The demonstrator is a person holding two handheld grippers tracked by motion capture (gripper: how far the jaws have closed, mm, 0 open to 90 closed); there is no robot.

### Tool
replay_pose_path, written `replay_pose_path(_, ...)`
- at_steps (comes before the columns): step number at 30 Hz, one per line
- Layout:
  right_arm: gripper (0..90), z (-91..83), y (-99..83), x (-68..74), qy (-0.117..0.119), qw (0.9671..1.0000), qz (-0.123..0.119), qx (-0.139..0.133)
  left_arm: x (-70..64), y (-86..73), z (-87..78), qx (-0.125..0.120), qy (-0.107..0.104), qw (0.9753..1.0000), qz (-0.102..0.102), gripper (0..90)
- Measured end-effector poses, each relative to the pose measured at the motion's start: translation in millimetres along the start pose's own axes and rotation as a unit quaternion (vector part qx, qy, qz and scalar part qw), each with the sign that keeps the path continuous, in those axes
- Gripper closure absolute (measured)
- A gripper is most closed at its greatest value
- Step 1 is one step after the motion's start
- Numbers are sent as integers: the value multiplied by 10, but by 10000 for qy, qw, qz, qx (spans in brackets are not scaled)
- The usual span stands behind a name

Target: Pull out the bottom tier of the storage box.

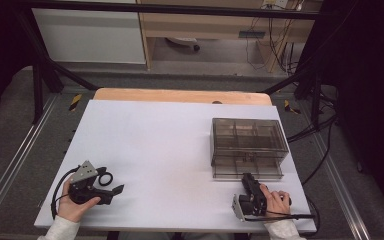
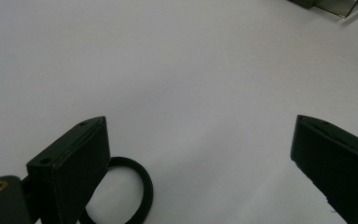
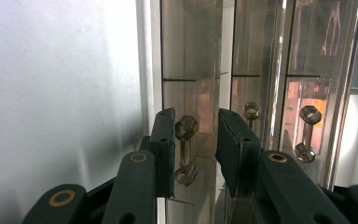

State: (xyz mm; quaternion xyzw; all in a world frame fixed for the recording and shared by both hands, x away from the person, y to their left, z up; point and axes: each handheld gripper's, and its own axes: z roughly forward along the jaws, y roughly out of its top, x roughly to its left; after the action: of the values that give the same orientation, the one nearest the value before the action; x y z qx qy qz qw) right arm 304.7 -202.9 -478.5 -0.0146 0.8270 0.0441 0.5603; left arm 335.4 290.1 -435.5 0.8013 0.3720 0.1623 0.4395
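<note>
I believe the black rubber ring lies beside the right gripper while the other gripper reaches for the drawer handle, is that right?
Not quite: the black rubber ring lies beside the left gripper, as the left gripper view shows. The right gripper reaches for the clear drawer handle.

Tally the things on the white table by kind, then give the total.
Hand-held gripper: 2, left and right
Black ring: 1
Clear drawer box: 1
Total: 4

Smoky clear drawer box (image 1: 248, 147) at table's right, bottom drawer slightly out, small handle (image 3: 186, 150) upright; black ring (image 1: 105, 178) flat at left
</note>
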Motion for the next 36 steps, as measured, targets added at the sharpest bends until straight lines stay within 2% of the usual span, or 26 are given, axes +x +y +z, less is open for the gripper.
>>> replay_pose_path(23,688,-170,12,32,52,10000,-9,-31,-4,0,6,18,-7,10000,9,46)
replay_pose_path(36,683,-173,14,39,109,9999,6,-12,-3,1,5,16,-7,10000,13,46)
